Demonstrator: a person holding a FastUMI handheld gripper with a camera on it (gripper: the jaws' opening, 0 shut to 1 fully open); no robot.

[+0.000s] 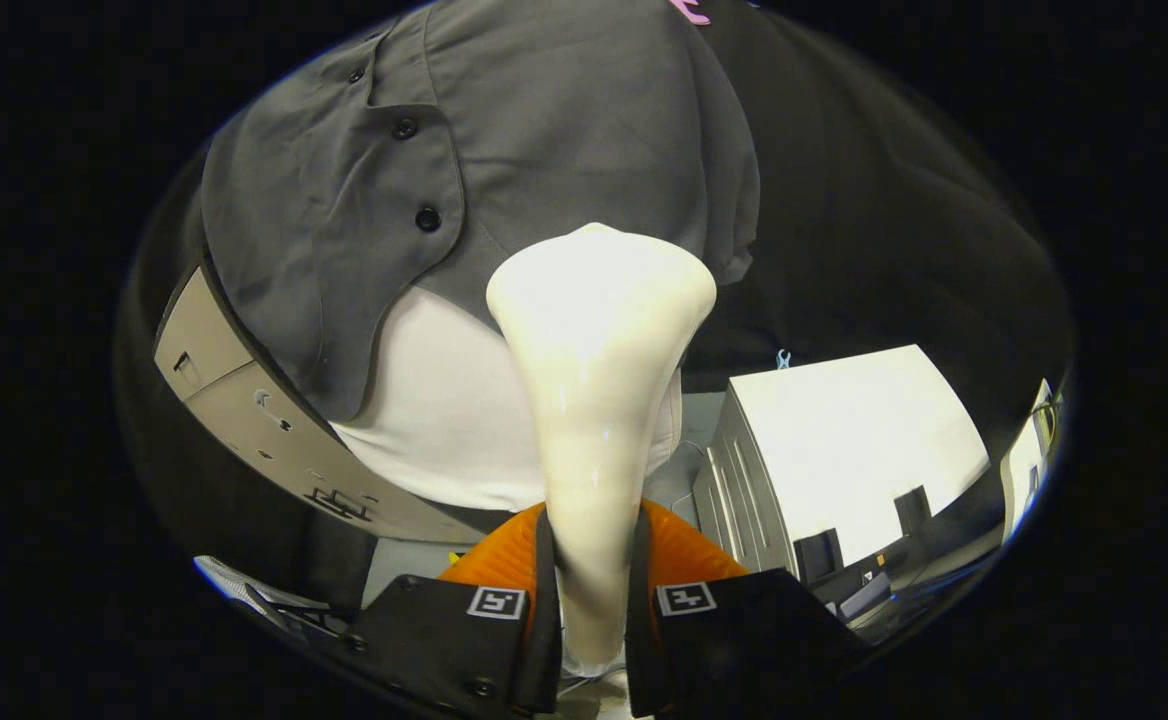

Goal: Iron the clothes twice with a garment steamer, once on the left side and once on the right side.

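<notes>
Gripper (592, 600) clamped on the garment steamer (596, 400) by its neck, head forward so the steam face can meet cloth. Grey shirt (544, 130) hangs beyond at 12 o'clock (white layer (444, 420) beneath); steamer head against its lower hem.

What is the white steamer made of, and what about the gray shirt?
The steamer, clamped between the gripper fingers, looks like smooth glossy plastic: light glints off its cream shell. The shirt looks like soft matte woven cloth, maybe cotton: it folds and creases and has dark buttons. The exact fibre cannot be told.
</notes>
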